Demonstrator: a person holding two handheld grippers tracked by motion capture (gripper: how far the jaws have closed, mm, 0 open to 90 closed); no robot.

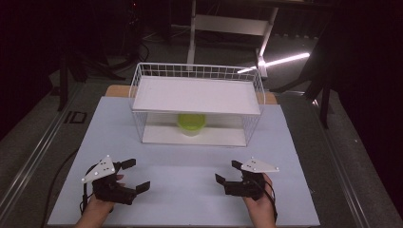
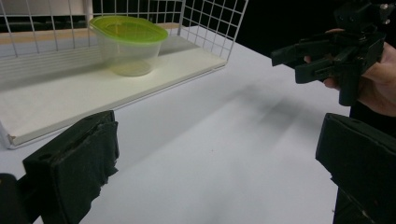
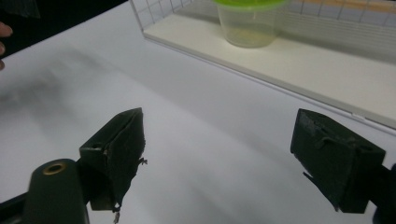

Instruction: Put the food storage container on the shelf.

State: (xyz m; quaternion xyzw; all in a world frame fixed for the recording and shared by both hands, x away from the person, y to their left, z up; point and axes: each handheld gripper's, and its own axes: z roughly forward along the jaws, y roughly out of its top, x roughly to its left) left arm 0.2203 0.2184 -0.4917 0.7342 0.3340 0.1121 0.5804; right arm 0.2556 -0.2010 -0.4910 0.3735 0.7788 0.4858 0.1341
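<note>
Nearest the high view's camera, two hands are seen at the near edge of the table (image 1: 119, 123), each holding a gripper. The left gripper (image 1: 136, 175) is held with its jaws wide apart and nothing between them; the right gripper (image 1: 226, 172) is likewise spread and empty. Both are pointed forward, well apart from each other and from the work ahead.

The tub (image 1: 191, 123), a clear plastic one with a green lid, is set on the lower board of a white wire rack (image 1: 138, 76), under the upper shelf (image 1: 199, 95) and about midway along it. It is seen again in the left gripper view (image 2: 128, 44), upright, with its lid seated.

The step in hand is judged to be the very start: a reach toward the tub has not yet been made. The next move would call for a low, level approach through the rack's open front, beneath the shelf.

Much of the tub is hidden by the shelf from above, and its lid is cut off in the right gripper view. Whether anything is inside cannot be made out.
</note>
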